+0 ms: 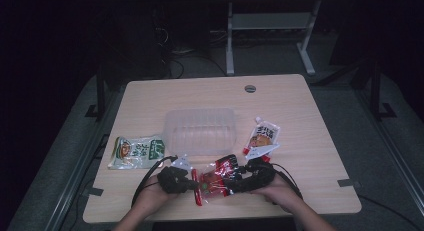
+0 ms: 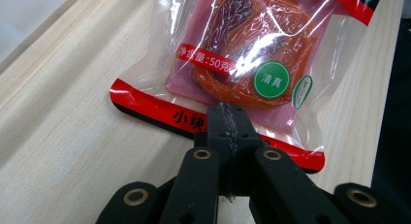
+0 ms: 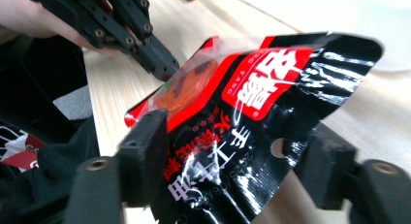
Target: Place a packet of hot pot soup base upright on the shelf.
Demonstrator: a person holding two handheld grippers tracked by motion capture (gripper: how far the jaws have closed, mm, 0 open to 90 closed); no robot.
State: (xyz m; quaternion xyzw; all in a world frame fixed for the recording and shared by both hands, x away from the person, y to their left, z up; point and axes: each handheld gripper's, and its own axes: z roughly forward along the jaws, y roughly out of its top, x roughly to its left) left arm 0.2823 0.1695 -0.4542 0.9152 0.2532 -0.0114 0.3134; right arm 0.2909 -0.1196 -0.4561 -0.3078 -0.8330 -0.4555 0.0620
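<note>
A red and black snack packet (image 1: 215, 181) with an orange slab inside hangs just above the table's front edge, between my two grippers. In the left gripper view my left gripper (image 2: 228, 112) is shut on the packet's (image 2: 252, 49) red bottom seam. My left gripper (image 1: 196, 183) comes in from the left and my right gripper (image 1: 231, 183) from the right. In the right gripper view the packet's black top end (image 3: 252, 103) lies bowed between the wide-apart jaws of my right gripper (image 3: 232, 151), which is open, and the pads are not pressing on it. My left gripper (image 3: 167, 69) shows beyond it.
A clear plastic tub (image 1: 200, 131) stands mid-table behind my hands. A green packet (image 1: 136, 151) lies to the left. A spouted sauce pouch (image 1: 263, 136) and a small white sachet (image 1: 262, 151) lie to the right. The wooden table (image 1: 300, 106) has a cable hole (image 1: 250, 88) at the back.
</note>
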